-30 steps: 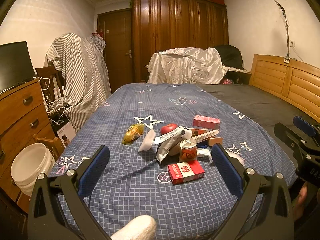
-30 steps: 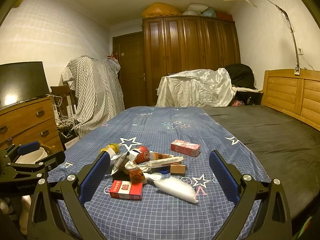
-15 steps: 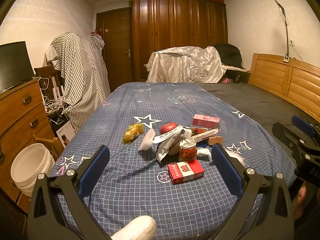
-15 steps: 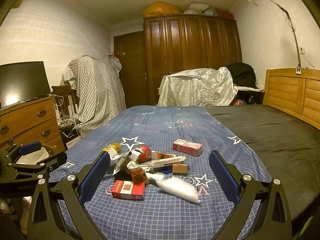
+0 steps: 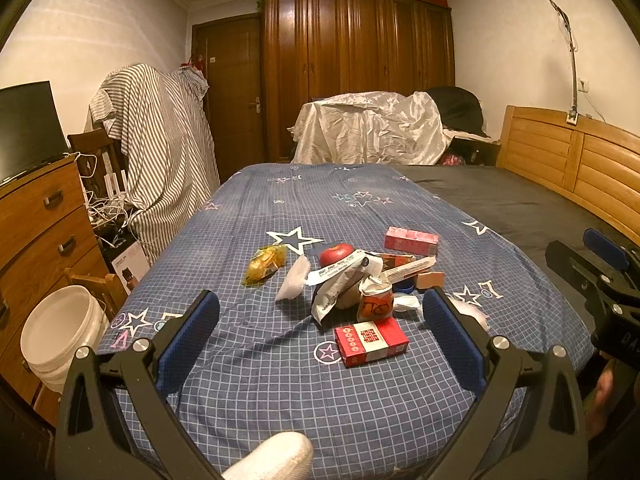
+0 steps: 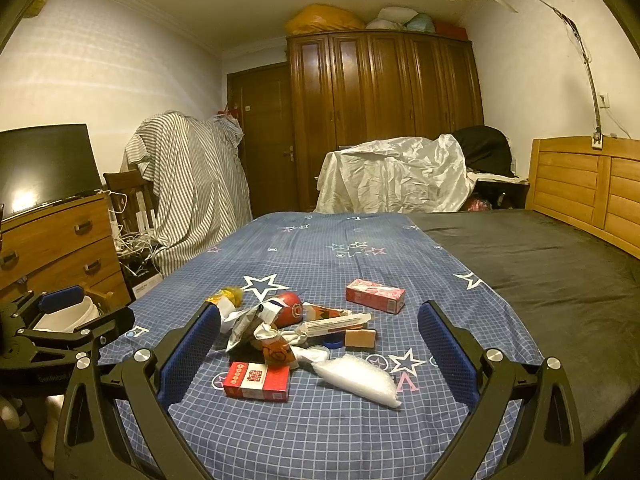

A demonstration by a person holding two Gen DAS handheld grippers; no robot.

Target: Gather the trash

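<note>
A heap of trash lies on the blue star-patterned bed sheet [image 5: 280,364]: a red and white carton [image 5: 371,341] [image 6: 256,381] nearest me, a crumpled cup [image 5: 374,304], a torn silver wrapper [image 5: 340,284], a red apple [image 5: 335,253], a yellow wrapper [image 5: 265,264], a pink box [image 5: 410,239] [image 6: 374,295], and a clear plastic bag [image 6: 356,376]. My left gripper [image 5: 320,336] is open, held short of the heap above the bed's near edge. My right gripper [image 6: 318,350] is also open, with the heap seen between its fingers, farther off.
A white bucket [image 5: 60,332] stands on the floor left of the bed, beside a wooden dresser [image 5: 36,232]. A wooden headboard [image 5: 576,160] runs along the right. A white sock-clad foot [image 5: 276,458] shows at the bottom edge.
Both grippers have drifted slightly; the heap sits a little farther right in the right wrist view. Nothing was gripped or moved on the bed.
</note>
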